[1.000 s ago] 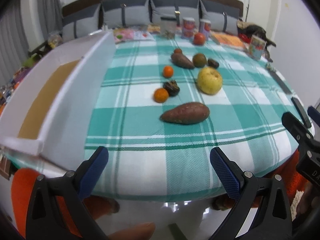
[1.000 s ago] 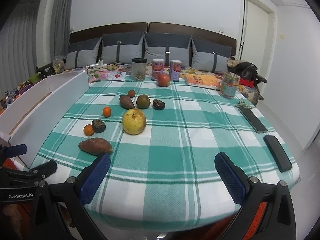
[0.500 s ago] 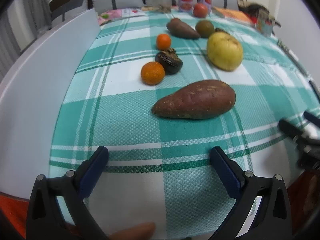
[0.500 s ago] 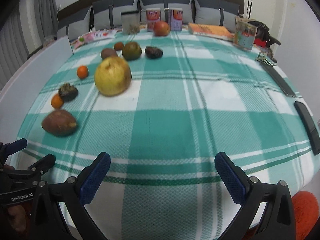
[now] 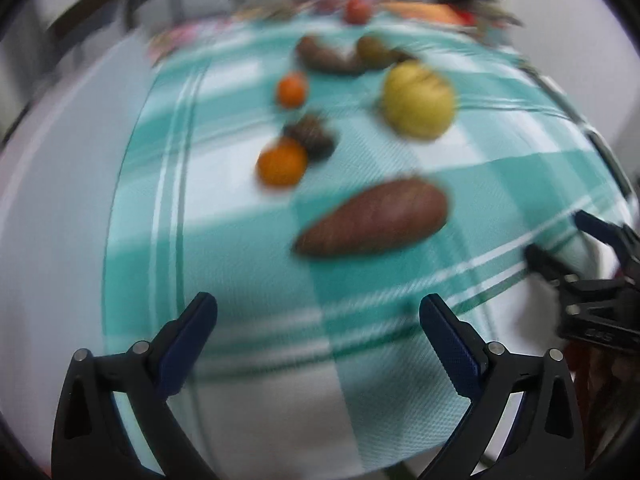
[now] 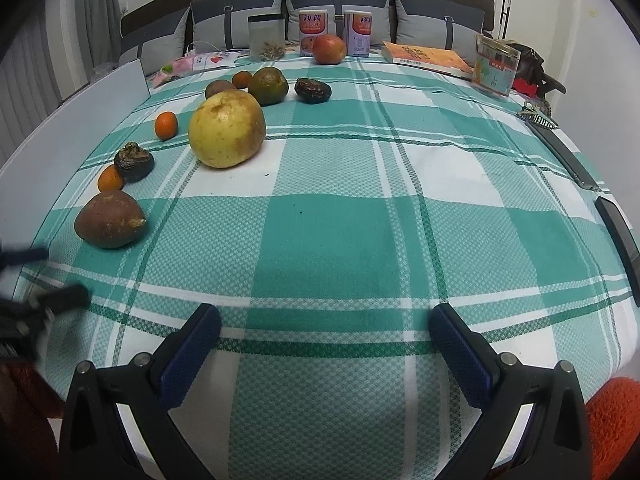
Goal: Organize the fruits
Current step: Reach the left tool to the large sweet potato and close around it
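Note:
Fruit lies on a green-and-white checked cloth. A brown sweet potato (image 5: 374, 216) (image 6: 110, 219) is nearest my left gripper (image 5: 318, 316), which hangs open just short of it. Behind it sit a small orange (image 5: 282, 162) (image 6: 110, 179), a dark shrivelled fruit (image 5: 312, 138) (image 6: 134, 160), a second orange (image 5: 292, 90) (image 6: 166, 125) and a big yellow pomelo (image 5: 418, 100) (image 6: 227, 130). Farther back lie another sweet potato (image 5: 326, 58), a green fruit (image 6: 268, 86), a dark fruit (image 6: 313, 90) and a red fruit (image 6: 329, 49). My right gripper (image 6: 325, 322) is open over bare cloth near the front edge.
A white box wall (image 6: 76, 128) borders the table's left side. Cans (image 6: 314, 32), a jar (image 6: 266, 38), a book (image 6: 426, 58) and a clear container (image 6: 496, 65) line the back. Two dark phones (image 6: 618, 232) lie at the right edge. The left wrist view is motion-blurred.
Both grippers have advanced over the table toward the fruit and lowered. The left one has swung so the near sweet potato sits ahead and right. Both remain open.

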{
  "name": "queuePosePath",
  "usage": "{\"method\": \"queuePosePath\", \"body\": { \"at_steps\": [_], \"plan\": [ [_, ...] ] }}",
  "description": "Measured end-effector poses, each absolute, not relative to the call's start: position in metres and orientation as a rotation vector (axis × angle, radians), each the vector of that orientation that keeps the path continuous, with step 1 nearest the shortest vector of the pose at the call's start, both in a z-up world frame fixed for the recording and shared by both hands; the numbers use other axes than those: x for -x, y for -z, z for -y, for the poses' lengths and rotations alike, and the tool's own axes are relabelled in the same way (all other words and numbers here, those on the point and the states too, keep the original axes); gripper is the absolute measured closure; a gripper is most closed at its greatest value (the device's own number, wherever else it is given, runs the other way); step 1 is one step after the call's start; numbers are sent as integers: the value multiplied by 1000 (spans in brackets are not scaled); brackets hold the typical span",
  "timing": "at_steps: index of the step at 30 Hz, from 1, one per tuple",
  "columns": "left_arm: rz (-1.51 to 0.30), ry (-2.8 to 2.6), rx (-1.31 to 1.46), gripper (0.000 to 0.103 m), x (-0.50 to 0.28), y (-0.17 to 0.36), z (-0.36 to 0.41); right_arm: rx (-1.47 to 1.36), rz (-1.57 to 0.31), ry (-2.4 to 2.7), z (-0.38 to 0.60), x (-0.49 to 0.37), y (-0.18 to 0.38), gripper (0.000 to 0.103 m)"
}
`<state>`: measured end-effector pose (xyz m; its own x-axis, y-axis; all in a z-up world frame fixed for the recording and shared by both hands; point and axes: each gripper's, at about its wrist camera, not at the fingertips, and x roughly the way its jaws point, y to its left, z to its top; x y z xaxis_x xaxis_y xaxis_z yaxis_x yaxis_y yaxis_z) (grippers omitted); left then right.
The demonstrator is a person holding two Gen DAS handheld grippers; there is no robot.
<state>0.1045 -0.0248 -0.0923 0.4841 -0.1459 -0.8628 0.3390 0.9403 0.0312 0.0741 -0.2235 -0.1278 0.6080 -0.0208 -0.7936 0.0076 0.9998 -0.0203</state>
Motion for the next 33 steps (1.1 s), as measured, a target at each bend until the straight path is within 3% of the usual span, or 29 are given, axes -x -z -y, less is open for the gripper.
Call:
{"method": "queuePosePath", "body": {
  "at_steps": [7,15,16,17,18,26,33],
  "plan": [
    [-1020,543,-470,1,-137,85,74,17,-925,11,224,-74,127,0],
    [-1055,646,-497,5,-144,97,90,21,-931,-3,225,-71,127,0],
    [-1053,653,-507,17,-141,96,92,20,-932,0,225,-72,127,0],
    [-1059,653,-512,37,-139,96,93,20,-932,1,225,-72,127,0],
    [-1060,620,-533,45,-139,96,92,20,-933,1,225,-72,127,0],
    [-1153,463,-378,48,-138,94,63,20,-933,1,225,-72,127,0],
    [-1177,259,24,47,-138,99,7,20,-932,2,225,-72,127,0]
  ]
}}
